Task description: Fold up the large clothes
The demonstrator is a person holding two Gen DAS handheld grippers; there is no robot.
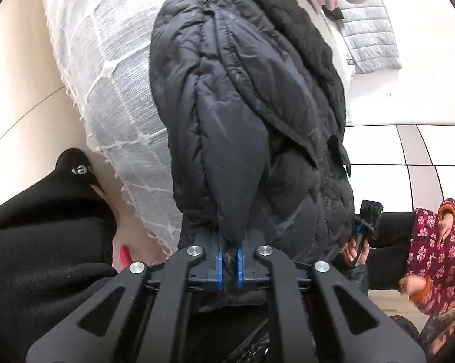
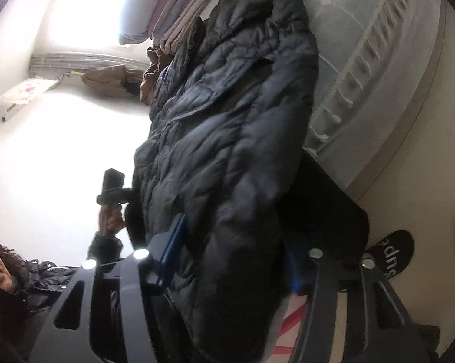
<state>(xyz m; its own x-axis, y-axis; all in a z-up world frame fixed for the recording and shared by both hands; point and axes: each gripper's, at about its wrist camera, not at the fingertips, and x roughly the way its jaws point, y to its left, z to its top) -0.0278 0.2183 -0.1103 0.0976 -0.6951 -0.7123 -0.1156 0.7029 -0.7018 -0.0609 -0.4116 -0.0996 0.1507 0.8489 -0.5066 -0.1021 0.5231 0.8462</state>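
The left gripper is pinched tight on a fold of the dark padded coat, its blue pads nearly meeting; the coat stretches away ahead of it over a white bed, which lies to its left. The right gripper clamps a thick bunch of the same coat between its fingers; the bed lies to its right.

The quilted puffer jacket is faintly shiny dark cloth; the bed cover is pale woven fabric with rough tufted seams.
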